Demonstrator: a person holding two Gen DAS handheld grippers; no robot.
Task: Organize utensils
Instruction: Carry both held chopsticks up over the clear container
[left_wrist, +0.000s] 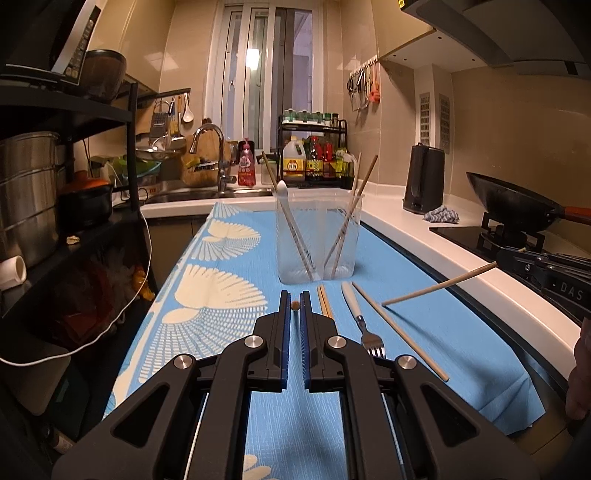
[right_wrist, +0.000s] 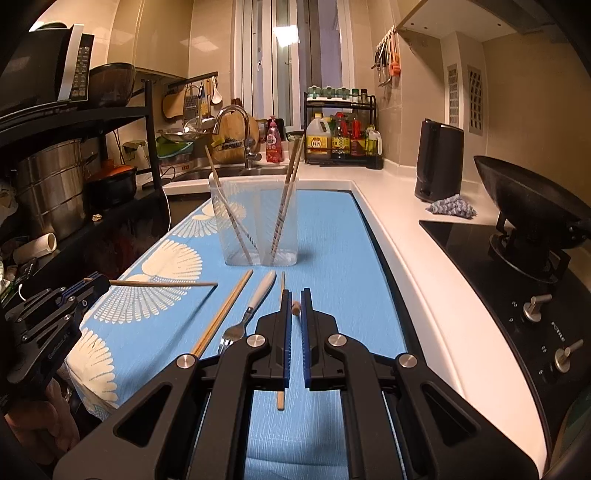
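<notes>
Beneath both grippers the blue cloth (left_wrist: 443, 332) is stretching forward to the sink end. Its right edge is running along the raised rim of the white counter (right_wrist: 402, 236), with the stove (right_wrist: 480, 251) lying beyond that rim, while its left edge is dropping off just beside the black shelf (left_wrist: 103, 236). Bare cloth is lying open to the left of the left gripper (left_wrist: 294, 295) and to the right of the right gripper (right_wrist: 295, 295) as far as the counter rim.

Straight ahead of both grippers the clear container (left_wrist: 317, 236) is standing upright on the cloth, divided into two compartments. Chopsticks are leaning in each one, and a white-handled piece is leaning in the left one. A strip of free cloth is separating its base from the utensils lying nearer.

The left gripper is clamping the left-held chopstick (right_wrist: 162, 283), which is pointing toward the right gripper and hanging above the cloth. The right gripper is likewise pinching the right-held chopstick (left_wrist: 439, 285), its tip hanging close above the cloth.

Between the two grippers, a chopstick pair (left_wrist: 325, 302) is lying just right of the left fingertips, then the fork (left_wrist: 360, 319) with its tines facing back, then a single chopstick (left_wrist: 399, 328), which is passing under the right gripper.
</notes>
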